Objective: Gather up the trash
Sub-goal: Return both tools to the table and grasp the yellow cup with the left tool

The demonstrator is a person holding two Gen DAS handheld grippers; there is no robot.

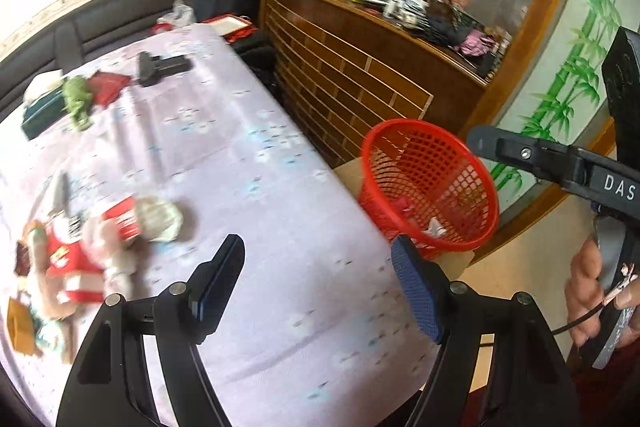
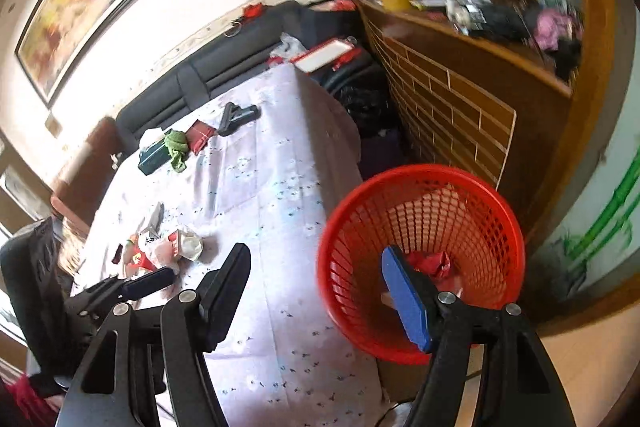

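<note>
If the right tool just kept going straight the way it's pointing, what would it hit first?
Most likely the near rim of the red basket. The right tool, open and empty, points between the table's edge and the basket, whose rim lies nearest; depth is hard to judge through the fisheye.

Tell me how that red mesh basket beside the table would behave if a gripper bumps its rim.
The red mesh basket looks like thin openwork plastic, so probably light and easily shoved. It holds only a few scraps, so little weighs it down. It seems to sit on a cardboard box, so it might tip off.
</note>
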